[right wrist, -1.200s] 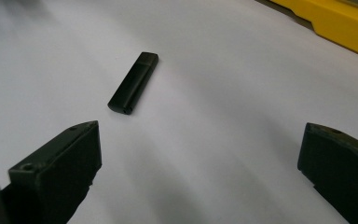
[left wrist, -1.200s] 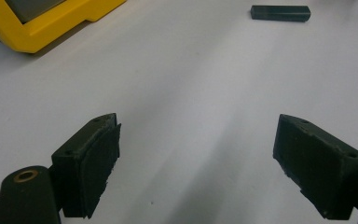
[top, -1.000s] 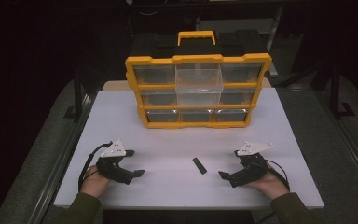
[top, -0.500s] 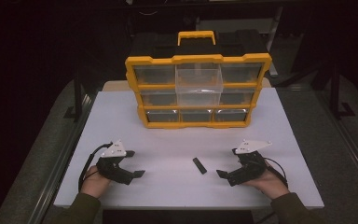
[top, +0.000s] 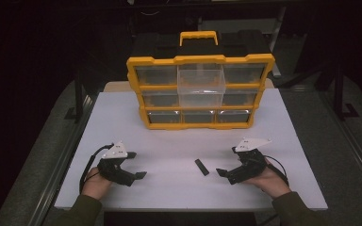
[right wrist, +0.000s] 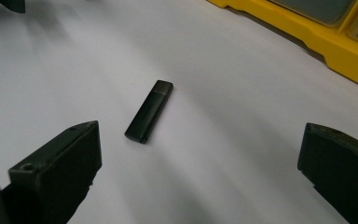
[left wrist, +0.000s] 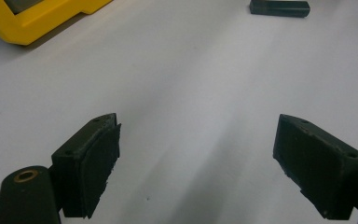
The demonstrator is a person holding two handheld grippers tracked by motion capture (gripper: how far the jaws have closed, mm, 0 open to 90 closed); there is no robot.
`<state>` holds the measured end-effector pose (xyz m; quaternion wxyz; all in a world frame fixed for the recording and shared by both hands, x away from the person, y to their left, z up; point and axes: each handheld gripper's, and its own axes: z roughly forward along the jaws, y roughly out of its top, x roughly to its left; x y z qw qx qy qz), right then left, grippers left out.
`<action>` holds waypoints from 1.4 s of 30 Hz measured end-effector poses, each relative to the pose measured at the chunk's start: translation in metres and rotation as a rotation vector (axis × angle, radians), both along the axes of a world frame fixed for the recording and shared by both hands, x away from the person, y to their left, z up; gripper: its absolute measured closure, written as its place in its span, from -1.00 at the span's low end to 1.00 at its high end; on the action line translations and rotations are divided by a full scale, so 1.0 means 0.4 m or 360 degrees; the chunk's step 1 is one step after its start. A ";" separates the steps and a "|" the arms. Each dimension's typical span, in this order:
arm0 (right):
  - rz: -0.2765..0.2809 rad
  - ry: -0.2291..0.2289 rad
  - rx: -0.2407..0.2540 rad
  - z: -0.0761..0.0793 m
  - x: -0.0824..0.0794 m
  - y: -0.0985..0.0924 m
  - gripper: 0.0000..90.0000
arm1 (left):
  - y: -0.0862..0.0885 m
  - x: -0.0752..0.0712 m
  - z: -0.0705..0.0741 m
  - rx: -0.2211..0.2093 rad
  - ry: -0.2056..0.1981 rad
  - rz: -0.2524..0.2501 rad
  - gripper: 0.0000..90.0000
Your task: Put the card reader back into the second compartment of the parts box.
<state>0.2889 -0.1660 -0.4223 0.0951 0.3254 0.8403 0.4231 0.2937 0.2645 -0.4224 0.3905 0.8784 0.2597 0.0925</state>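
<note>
Nearest the person, the right gripper (top: 222, 173) rests low on the white tabletop (top: 169, 150), its two black jaws spread wide with nothing between them. In the right gripper view the small flat black stick, shaped like a USB drive (right wrist: 148, 111), lies just ahead of the left-hand jaw, flat on the table and angled across the line of approach. That is the likely trouble: the stick is thin and lies flush on a smooth surface, so jaws coming in too high would close over it on air, and jaws coming in too low would scrape the table and push it away. Because it sits off to one side and not centred, a straight closing could catch one end alone, so that it pivots or flips out.

The left gripper (top: 139, 175) sits on the other side of the stick and well apart from it, also wide open and holding nothing; it cannot steady the stick from there.

Farther back stands the yellow plastic organiser with clear drawers (top: 200, 92), one clear drawer (top: 201, 84) pulled forward. A loose pinch could drop the stick on the way there.
</note>
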 end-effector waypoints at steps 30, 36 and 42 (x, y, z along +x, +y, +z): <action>0.0062 0.0014 0.0052 0.023 0.033 0.043 -1.00 | 0.004 0.001 0.002 -0.0002 0.0008 0.0011 -0.68; 0.0091 0.0013 0.0057 0.028 0.038 0.056 -1.00 | 0.006 0.001 0.002 -0.0004 0.0006 0.0011 -0.68; 0.0106 0.0015 0.0064 0.032 0.041 0.066 -1.00 | 0.006 0.000 0.003 -0.0004 0.0007 0.0010 -0.68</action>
